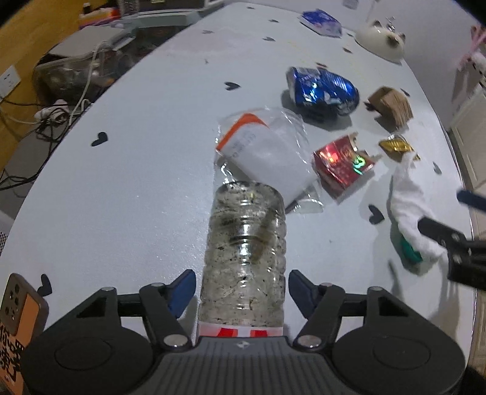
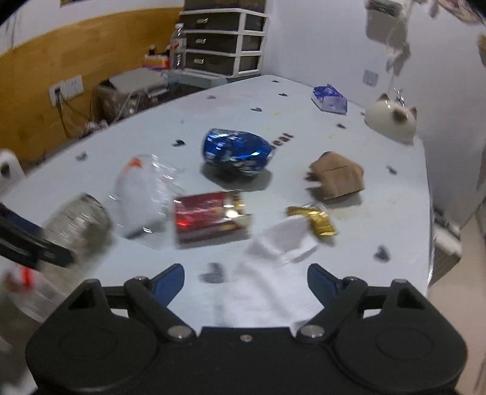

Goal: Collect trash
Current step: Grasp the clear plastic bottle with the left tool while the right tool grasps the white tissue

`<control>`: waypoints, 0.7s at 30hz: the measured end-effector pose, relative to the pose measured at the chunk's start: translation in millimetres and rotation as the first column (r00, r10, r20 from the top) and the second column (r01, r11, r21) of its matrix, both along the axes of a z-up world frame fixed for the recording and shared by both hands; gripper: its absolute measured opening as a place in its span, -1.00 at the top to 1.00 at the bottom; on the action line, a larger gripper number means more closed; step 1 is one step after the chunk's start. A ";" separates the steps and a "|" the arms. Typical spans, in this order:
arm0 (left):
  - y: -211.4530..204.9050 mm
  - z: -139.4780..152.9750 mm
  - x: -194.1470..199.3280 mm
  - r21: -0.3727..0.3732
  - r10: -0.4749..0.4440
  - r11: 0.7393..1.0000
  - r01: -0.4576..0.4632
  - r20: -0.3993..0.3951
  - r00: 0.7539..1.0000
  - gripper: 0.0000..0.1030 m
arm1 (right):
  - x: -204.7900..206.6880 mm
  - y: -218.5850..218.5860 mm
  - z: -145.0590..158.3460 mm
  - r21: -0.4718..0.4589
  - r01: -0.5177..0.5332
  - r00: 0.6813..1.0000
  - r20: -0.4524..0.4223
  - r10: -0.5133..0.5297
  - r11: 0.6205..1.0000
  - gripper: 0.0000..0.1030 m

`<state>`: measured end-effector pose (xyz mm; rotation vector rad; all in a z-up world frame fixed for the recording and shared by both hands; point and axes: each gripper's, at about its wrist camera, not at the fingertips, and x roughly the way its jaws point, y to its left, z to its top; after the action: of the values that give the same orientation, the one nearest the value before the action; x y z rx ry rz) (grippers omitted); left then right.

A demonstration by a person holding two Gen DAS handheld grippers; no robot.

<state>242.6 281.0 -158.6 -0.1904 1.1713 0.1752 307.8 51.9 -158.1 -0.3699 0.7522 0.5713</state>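
Observation:
My left gripper (image 1: 242, 291) is open, its blue fingertips either side of a clear plastic bottle (image 1: 246, 252) lying on the grey table (image 1: 136, 170); there are gaps to both pads. The bottle also shows blurred in the right wrist view (image 2: 79, 224). My right gripper (image 2: 245, 279) is open over a white tissue (image 2: 273, 243), also seen in the left wrist view (image 1: 410, 209). Beyond lie a clear plastic bag (image 1: 267, 145), a red packet (image 1: 343, 164), a crushed blue can (image 1: 322, 88), a gold wrapper (image 1: 396, 145) and brown cardboard (image 1: 390, 104).
A blue tissue pack (image 1: 322, 21) and a white cat-shaped holder (image 1: 381, 39) stand at the table's far end. A phone (image 1: 18, 307) lies at the near left corner. A drawer unit (image 2: 224, 39), boxes and cables sit off the table's left side.

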 end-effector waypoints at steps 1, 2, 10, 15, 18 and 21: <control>-0.3 -1.0 0.3 0.000 -0.010 1.000 0.010 -0.007 1.000 -0.27 | 3.2 -0.4 -3.4 -0.021 -0.042 0.999 0.001 0.042 0.999 -0.72; 0.0 -2.0 0.3 0.001 -0.019 1.000 0.019 -0.013 1.000 -0.25 | 7.3 -0.5 -7.7 -0.049 -0.093 0.996 -0.006 0.093 0.994 -0.72; 2.1 -6.7 3.3 -0.004 -0.053 0.999 0.053 -0.037 0.998 -0.19 | 47.2 3.9 -42.3 -0.117 -0.262 0.956 -0.169 0.240 0.958 -0.66; 5.4 -6.8 2.4 -0.017 -0.048 0.999 0.048 -0.035 0.998 -0.17 | 57.0 7.6 -40.1 -0.028 -0.198 0.962 -0.196 0.189 0.980 0.22; 5.9 -6.4 -0.4 -0.028 -0.036 0.999 0.035 -0.029 0.999 -0.16 | 47.7 10.3 -40.0 -0.030 -0.139 0.974 -0.183 0.131 0.990 0.47; 6.4 -3.9 -5.4 -0.040 -0.014 0.999 0.014 -0.009 1.000 -0.16 | 38.9 8.9 -38.9 -0.031 -0.053 0.981 -0.190 0.046 0.998 0.63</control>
<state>237.2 287.4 -162.6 -0.2165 1.1852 0.1409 346.6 60.7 -197.1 -0.3715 0.9392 0.6469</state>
